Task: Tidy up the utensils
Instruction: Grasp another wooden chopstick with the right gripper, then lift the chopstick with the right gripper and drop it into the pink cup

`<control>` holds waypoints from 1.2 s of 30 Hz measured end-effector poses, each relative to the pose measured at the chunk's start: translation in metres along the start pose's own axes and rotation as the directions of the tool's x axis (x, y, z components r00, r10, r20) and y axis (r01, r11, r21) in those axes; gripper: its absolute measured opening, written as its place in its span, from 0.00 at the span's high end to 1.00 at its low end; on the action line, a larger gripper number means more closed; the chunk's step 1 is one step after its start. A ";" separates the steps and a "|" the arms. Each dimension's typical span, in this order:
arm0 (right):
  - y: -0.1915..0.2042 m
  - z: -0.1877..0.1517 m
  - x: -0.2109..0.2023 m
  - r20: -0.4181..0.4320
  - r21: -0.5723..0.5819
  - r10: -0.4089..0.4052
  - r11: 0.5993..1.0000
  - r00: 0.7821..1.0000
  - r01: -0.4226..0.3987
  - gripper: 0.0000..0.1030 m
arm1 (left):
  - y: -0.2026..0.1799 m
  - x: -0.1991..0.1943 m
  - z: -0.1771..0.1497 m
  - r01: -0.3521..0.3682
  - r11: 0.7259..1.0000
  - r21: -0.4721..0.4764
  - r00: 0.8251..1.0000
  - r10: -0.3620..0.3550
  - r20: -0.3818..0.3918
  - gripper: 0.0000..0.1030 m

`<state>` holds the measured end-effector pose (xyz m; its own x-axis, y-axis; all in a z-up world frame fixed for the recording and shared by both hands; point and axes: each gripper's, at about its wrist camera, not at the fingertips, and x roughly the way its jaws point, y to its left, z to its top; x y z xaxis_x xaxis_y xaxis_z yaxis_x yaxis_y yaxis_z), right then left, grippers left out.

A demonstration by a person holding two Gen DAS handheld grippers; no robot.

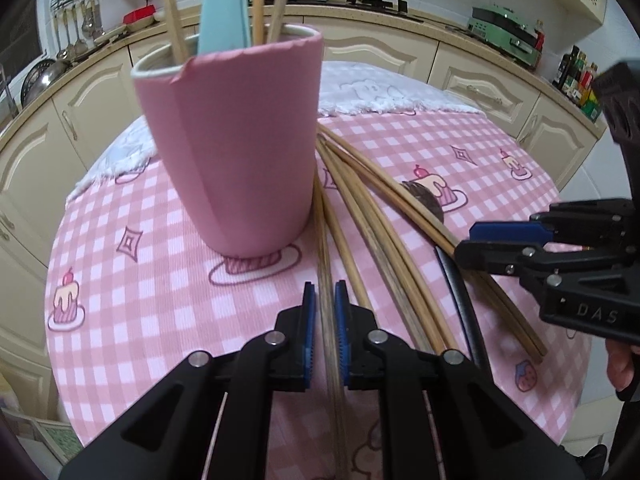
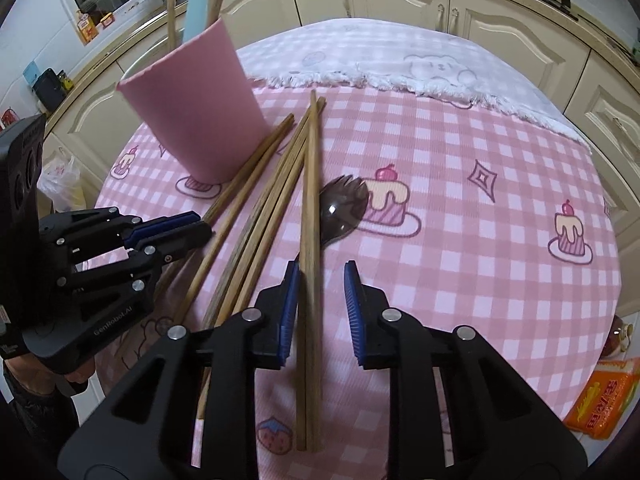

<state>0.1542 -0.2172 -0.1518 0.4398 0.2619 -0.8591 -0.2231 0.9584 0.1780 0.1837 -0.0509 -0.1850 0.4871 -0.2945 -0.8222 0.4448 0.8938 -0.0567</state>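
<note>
Left tool is pinching one chopstick for the cup, while my right tool straddles a pair, not gripping yet.

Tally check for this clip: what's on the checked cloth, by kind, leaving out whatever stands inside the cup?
wooden chopsticks: 8 (they overlap, so possibly 7)
dark spoon: 1
pink cup: 1
Total: 10
</note>
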 end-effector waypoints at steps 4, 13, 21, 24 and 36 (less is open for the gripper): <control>0.002 0.012 0.008 -0.019 -0.009 -0.003 1.000 1.000 0.003 0.77 | -0.004 0.006 0.009 -0.011 0.999 0.031 1.000 0.012 -0.013 0.90; -0.003 0.022 0.011 -0.049 -0.025 0.063 0.998 0.997 -0.064 0.93 | -0.006 0.006 0.007 -0.001 0.998 0.067 1.000 0.002 -0.023 0.93; -0.017 0.011 0.006 -0.051 0.014 0.104 0.995 0.993 -0.103 0.93 | -0.006 0.006 0.006 0.000 0.998 0.068 1.000 0.002 -0.030 0.92; -0.014 0.016 0.011 -0.078 -0.008 0.058 0.998 0.995 -0.059 0.92 | -0.009 0.008 0.009 -0.010 0.996 0.085 0.999 0.013 -0.035 0.92; -0.027 0.008 0.006 -0.033 0.038 0.111 0.993 0.993 -0.110 0.94 | -0.002 -0.001 -0.001 0.033 0.997 0.065 0.999 -0.032 -0.012 0.95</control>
<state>0.1696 -0.2409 -0.1576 0.3835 0.3628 -0.8493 -0.2365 0.9275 0.2895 0.1815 -0.0517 -0.1849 0.4631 -0.3190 -0.8269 0.5088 0.8596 -0.0466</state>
